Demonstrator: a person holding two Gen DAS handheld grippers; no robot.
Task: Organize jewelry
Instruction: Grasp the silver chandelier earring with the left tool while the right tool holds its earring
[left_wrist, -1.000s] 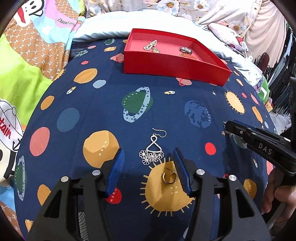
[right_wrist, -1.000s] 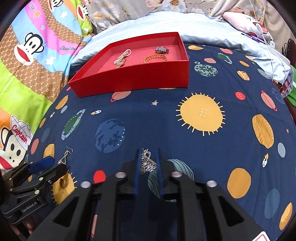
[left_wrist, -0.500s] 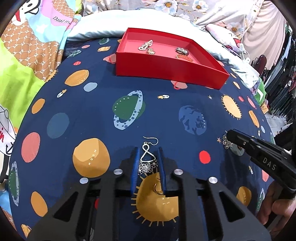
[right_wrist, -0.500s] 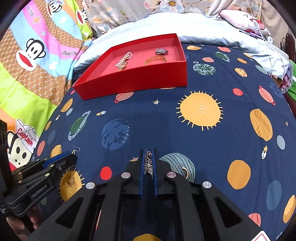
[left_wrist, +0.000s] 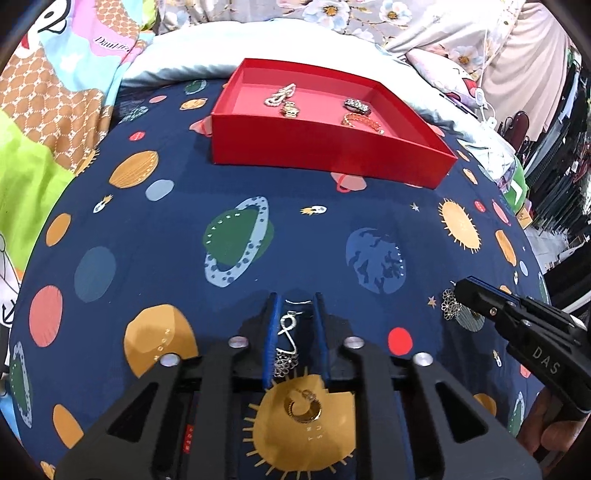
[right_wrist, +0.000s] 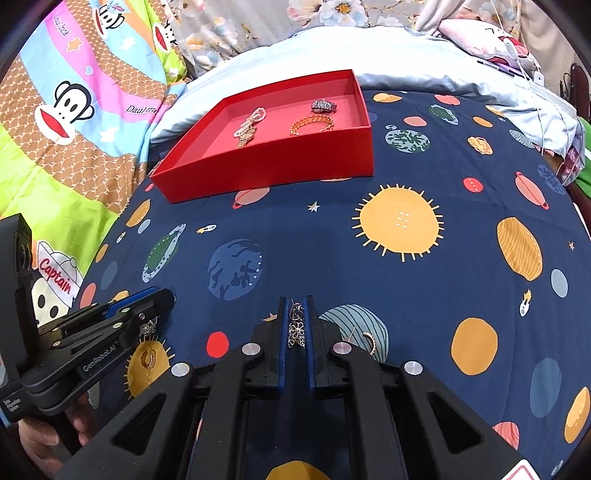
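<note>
My left gripper (left_wrist: 295, 299) is shut on a silver dangle earring (left_wrist: 286, 341) and holds it just above the space-print bedsheet. My right gripper (right_wrist: 295, 301) is shut on a matching silver earring (right_wrist: 296, 326), which also shows in the left wrist view (left_wrist: 448, 304). A gold hoop earring (left_wrist: 303, 406) lies on a sun print below my left gripper. Another gold hoop (right_wrist: 369, 341) lies on the sheet right of my right gripper. The red tray (left_wrist: 325, 147) stands at the far side, holding a pearl bracelet (right_wrist: 251, 122), an orange chain (right_wrist: 312, 123) and a dark piece (right_wrist: 324, 106).
A cartoon monkey blanket (right_wrist: 74, 122) lies to the left. A pale blue pillow (right_wrist: 406, 51) sits behind the tray. The bed's right edge drops off beside hanging clothes (left_wrist: 561, 177).
My left gripper closed on the silver earring and lifted it off the sheet. My right gripper tightened on its earring and rose slightly. Both views have drawn back a little.
</note>
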